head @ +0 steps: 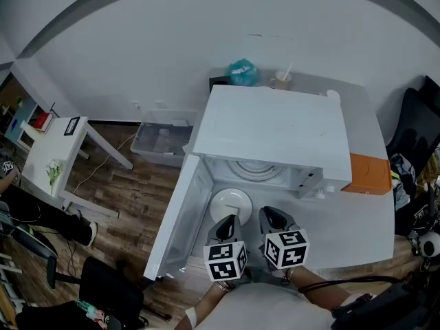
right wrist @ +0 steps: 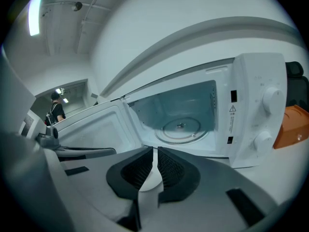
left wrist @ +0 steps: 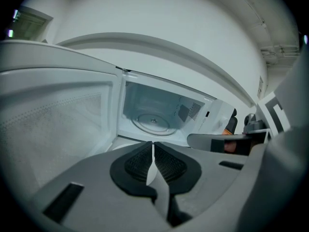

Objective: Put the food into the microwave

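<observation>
So the plate (head: 231, 203) is sitting flat on the table (head: 357, 212), face up, just in front of the open microwave (head: 275, 133) and toward the hinge side of the opening. It's round, so there's no real long axis to speak of, and I honestly can't tell what food is on it from up here. It just reads as white. The microwave's mouth faces the person, and the door (head: 177, 215) is swung all the way out to the left, with its far end hanging past the table edge over the wood floor (head: 130, 191). Inside you can see the glass turntable (right wrist: 181, 128), pretty much straight ahead of the plate over the low sill. The knobs (right wrist: 270, 98) are on the right of the front, and an orange box (head: 371, 174) sits tucked beside the microwave on that side. The white tabletop carries on to the right in front of the control panel. The left gripper (left wrist: 153, 149) and right gripper (right wrist: 155, 151) are side by side near the table's front edge, pointing at the cavity. Each has its jaws pulled in to a thin slit, not clamping anything. White shows through both slits, and the left one is right at the plate's near rim.
</observation>
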The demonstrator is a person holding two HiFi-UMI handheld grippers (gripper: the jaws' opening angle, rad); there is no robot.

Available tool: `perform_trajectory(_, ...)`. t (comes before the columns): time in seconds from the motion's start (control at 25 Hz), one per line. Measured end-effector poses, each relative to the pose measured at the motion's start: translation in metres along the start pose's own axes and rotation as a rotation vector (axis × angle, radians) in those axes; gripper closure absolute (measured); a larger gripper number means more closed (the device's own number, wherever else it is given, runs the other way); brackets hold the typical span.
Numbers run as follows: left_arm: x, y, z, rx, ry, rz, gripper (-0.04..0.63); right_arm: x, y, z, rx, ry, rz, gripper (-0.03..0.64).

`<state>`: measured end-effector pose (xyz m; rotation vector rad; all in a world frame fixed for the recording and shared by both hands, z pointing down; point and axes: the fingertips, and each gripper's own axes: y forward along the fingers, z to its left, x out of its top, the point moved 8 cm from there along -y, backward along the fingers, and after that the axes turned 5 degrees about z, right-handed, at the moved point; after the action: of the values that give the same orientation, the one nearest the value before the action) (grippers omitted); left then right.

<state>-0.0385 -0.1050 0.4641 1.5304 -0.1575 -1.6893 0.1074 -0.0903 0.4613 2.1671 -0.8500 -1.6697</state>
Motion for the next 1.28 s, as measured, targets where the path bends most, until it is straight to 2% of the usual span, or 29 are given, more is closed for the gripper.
perform_trajectory(0.08,-0.002,0.003,0.001,0.007,-0.019,0.003,0.583,-0.002,0.003,-0.003,0.005,-0.004,0.011,0.597)
perform_trajectory(0.2,-0.007,0.01,0.003,0.015,-0.049,0.013,0.499,-0.005,0.009,-0.009,0.011,0.0,0.021,0.595)
perform_trajectory(0.4,-0.021,0.018,0.008,0.044,-0.096,0.036,0.497,-0.015,0.022,-0.015,0.028,0.002,0.053,0.574)
perform_trajectory(1.0,-0.056,0.048,0.053,0.176,-0.203,0.075,0.497,-0.033,0.085,-0.029,0.055,-0.003,0.127,0.574)
perform_trajectory(1.28,-0.066,0.054,0.066,0.203,-0.242,0.087,0.497,-0.037,0.106,-0.03,0.057,0.003,0.144,0.574)
